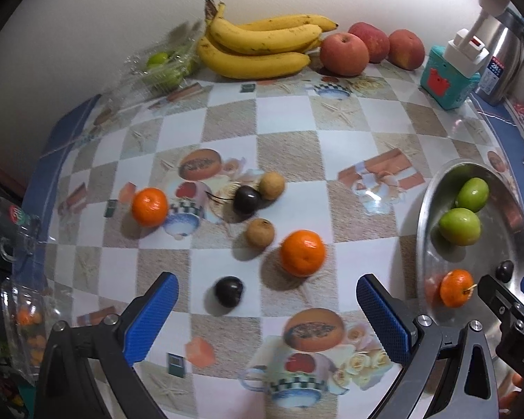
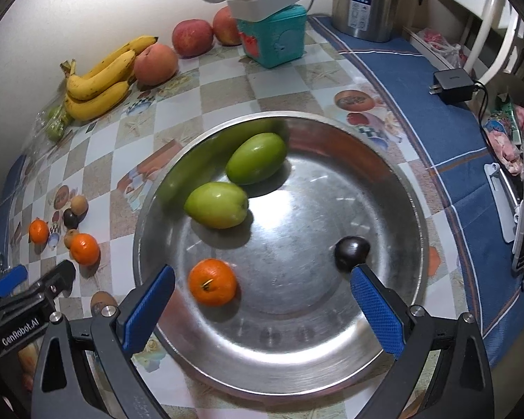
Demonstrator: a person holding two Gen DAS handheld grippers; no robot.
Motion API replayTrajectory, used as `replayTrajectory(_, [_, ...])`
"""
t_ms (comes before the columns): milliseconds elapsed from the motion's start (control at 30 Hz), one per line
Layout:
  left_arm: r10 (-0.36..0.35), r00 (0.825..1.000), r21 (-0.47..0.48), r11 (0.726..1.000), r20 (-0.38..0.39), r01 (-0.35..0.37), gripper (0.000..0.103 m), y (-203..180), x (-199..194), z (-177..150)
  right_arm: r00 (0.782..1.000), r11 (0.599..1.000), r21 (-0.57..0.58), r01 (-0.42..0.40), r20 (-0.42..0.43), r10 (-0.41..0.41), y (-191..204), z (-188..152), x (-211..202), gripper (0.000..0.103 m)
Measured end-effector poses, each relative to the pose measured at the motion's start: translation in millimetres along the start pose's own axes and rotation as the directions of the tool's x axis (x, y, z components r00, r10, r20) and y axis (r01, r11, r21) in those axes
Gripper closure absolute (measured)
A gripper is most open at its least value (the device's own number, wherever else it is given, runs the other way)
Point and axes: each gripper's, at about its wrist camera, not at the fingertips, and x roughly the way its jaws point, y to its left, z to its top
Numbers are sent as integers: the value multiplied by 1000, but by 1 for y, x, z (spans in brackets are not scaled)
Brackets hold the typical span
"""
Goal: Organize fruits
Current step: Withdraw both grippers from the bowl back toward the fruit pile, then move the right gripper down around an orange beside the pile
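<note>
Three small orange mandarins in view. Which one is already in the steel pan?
The stemmed orange mandarin, lying in the round steel pan near the two green fruits. The other two mandarins sit on the checked tablecloth.

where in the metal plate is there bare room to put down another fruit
The metal plate is bare across its right and upper-right part, beyond the dark plum. The left side is crowded: two green fruits and an orange.

Three apples (image 1: 344, 54) — three tangerines (image 1: 302, 253)
</note>
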Motion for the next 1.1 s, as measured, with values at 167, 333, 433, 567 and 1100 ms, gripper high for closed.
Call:
replayTrajectory(167, [105,994,-13,994,24,-105,0,22,-3,4,1000,999,-34,-1,-3,1,14,-4,1,2])
replayTrajectory(333, [144,990,-51,988,6,-143,0,46,2,4,1000,998,-68,-8,-11,7,27,-9,3,3])
replayTrajectory(433, [131,991,-86,988,-6,-131,0,60,5,2,1000,997,-78,-17,-5,16,32,-10,2,3])
replayTrajectory(567, [114,993,-118,986,-19,-116,0,70,9,2,999,995,-91,-36,3,37,41,-11,1,3])
replayTrajectory(1100, [-7,997,-320,947,-72,-16,0,136,35,-4,987,978,-146,-148,36,155,97,-4,-9,3])
